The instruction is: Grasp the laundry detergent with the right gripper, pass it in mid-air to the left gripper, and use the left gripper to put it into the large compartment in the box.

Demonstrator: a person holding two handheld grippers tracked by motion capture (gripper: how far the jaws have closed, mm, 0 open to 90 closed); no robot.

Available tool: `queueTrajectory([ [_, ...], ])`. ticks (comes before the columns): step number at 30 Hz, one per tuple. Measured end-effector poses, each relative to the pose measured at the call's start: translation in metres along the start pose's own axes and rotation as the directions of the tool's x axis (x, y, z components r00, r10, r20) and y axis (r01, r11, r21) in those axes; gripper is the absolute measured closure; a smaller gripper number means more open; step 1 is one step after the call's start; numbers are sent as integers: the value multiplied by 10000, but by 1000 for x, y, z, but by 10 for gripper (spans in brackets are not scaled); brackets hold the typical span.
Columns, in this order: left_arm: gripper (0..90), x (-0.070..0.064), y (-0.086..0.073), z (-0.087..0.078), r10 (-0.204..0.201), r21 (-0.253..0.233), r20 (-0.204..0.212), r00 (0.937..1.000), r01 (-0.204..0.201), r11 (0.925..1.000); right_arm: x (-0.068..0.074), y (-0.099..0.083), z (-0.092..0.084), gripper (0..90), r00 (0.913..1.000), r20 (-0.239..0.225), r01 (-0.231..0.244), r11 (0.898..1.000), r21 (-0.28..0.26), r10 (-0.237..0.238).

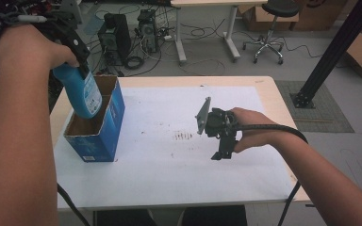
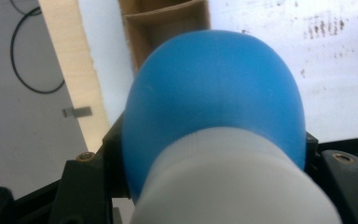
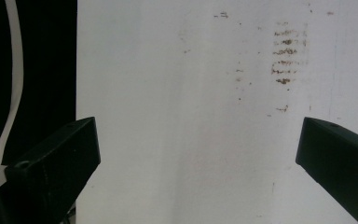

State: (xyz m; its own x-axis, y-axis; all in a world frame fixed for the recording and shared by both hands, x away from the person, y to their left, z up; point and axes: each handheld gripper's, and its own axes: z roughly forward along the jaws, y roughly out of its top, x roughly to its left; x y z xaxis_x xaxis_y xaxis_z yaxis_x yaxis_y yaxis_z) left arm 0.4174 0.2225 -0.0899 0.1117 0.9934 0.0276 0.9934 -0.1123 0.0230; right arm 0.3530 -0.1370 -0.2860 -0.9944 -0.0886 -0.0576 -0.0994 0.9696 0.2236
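Note:
A blue plastic bottle with a pale label hangs tilted over the open top of a blue cardboard box at the table's left. Its lower end reaches the box's rim. My left gripper is shut on the bottle near its top, mostly hidden by the hand. In the left gripper view the bottle, with its white cap nearest the camera, sits between the jaws of my left gripper, and the box's brown inside shows beyond. My right gripper rests over the white sheet. In its own view it is the open right gripper, with nothing between the jaws.
Brown smudges mark the sheet left of the right gripper. The wooden table edge runs along the right. On the floor behind stand computer towers, cables, a stool and a black slanted post.

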Motion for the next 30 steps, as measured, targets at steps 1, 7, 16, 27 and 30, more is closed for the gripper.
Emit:
queueTrajectory([
  [1, 389, 2, 0, 1, -122, 1, -64, 9999, 122, 9999, 0, 0, 0, 0, 10000, -1, 10, 10000, 46, -10],
  [7, 389, 10, 2, 11, -338, 108, -185, 9993, 341, 9994, 1, 0, 0, 0, 10000, -36, 1, 9999, 163, 0],
  [16, 389, 19, 6, 41, -480, 425, 10, 9988, 480, 9979, 0, 0, -1, 0, 10000, -14, -53, 9995, 302, 53],
  [27, 388, 23, 10, 87, -542, 786, 111, 9985, 532, 9955, 0, 3, -1, 0, 10000, -40, -55, 9994, 334, 56],
  [30, 389, 23, 10, 101, -598, 870, 146, 9981, 584, 9945, 1, 3, -1, 0, 10000, -62, -44, 9994, 339, 46],
])
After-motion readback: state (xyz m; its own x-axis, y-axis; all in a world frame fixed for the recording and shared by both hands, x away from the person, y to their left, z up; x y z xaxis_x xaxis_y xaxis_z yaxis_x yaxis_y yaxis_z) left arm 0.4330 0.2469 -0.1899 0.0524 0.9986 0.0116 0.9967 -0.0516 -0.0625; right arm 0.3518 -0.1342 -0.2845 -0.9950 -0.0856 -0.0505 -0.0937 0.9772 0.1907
